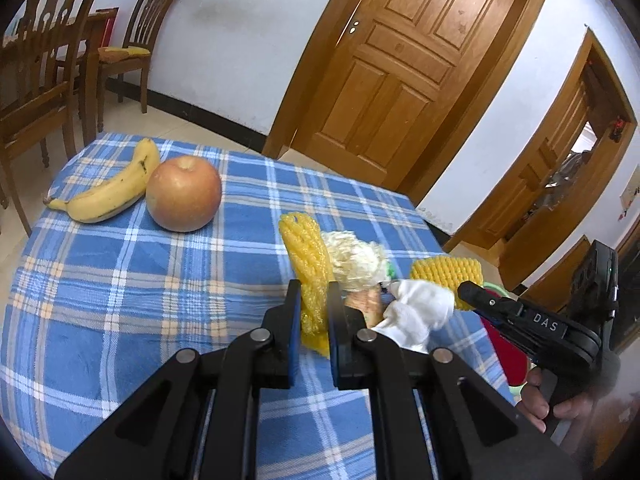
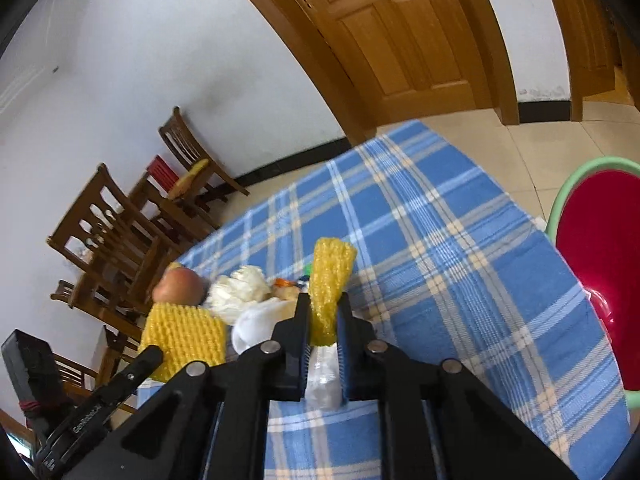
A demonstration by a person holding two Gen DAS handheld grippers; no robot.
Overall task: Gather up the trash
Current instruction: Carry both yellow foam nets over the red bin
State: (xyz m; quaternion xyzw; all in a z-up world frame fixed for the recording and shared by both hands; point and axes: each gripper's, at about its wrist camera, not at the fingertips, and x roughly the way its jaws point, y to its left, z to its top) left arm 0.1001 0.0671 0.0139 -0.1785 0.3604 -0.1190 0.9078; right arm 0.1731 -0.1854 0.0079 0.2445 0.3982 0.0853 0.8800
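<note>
The step in hand looks like carrying two gripped pieces of trash to the bin, and doing it well means keeping both grips firm while lifting clear of the fruit and the loose pile.

On the far left of the counter (image 1: 120, 300), covered in blue plaid cloth, a ripe yellow banana (image 1: 108, 192) lies touching a round reddish-yellow apple (image 1: 184, 194). Neither is trash, so the sweep should avoid them.

The left gripper (image 1: 314, 292) has its jaws drawn narrow around a yellow foam mesh fruit sleeve (image 1: 306, 264). The sleeve stands up between them, its top well above the tips. It is soft and springy, so I judge it could slip if the squeeze eases.

Just right of it sits a small heap: a white foam mesh sleeve (image 1: 356, 256), a crumpled white tissue (image 1: 416, 312) and a brownish scrap I cannot identify. These wait on the counter, outside both pairs of jaws.

The right gripper (image 2: 324, 300) is clamped narrow on a second yellow foam mesh sleeve (image 2: 334, 264), with a pale plastic-looking scrap (image 2: 322, 384) wedged deeper between the jaws.

At the far right, beyond the counter's edge, stands a red bin with a pale green rim (image 2: 592, 240). The right gripper should swing outward and open only once it is over that mouth.
</note>
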